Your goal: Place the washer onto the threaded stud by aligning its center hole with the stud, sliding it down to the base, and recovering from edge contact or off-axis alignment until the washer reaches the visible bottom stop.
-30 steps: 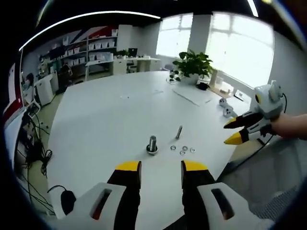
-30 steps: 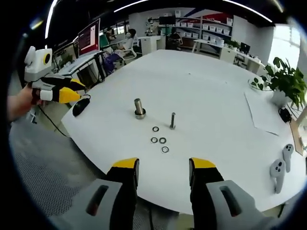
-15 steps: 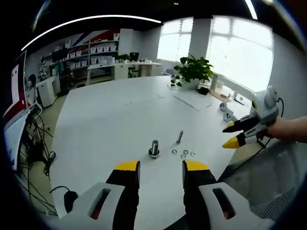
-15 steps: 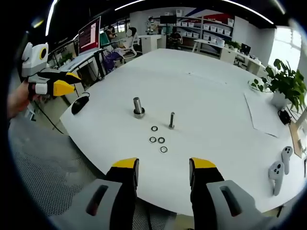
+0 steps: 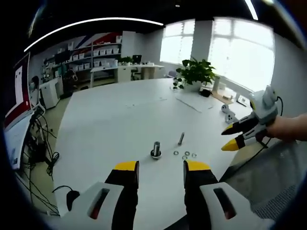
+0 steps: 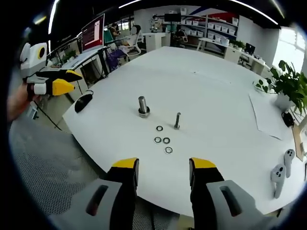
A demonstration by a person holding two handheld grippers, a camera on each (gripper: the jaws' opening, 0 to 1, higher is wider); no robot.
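Centrally on the white round table (image 6: 216, 86) stand two upright studs: a thicker stud (image 6: 143, 106) with a wide base collar, and beside it a thinner threaded stud (image 6: 177, 120); four washers (image 6: 163, 140) lie flat in a loose cluster just in front of the studs, none of them on a stud; nothing stands between the grippers and these parts.

Both grippers sit off the table edge, well apart from the washers; the right gripper (image 6: 160, 166) has its yellow-tipped jaws spread and empty; the left gripper (image 5: 157, 168) likewise has its jaws spread and empty.

In the right gripper view, a black mouse (image 6: 83, 102) rests near the table edge, two white controllers (image 6: 281, 170) lie at the far right of the table, and a sheet of paper (image 6: 263, 116) lies near a potted plant (image 6: 286, 86); the left gripper appears there at the left edge, held in a hand (image 6: 17, 103). In the left gripper view, cables (image 5: 41, 158) trail on the floor beside the table, and the right gripper appears at the right edge, jaws apparently parted; bright windows (image 5: 240, 48) and shelving (image 5: 103, 50) line the office walls.
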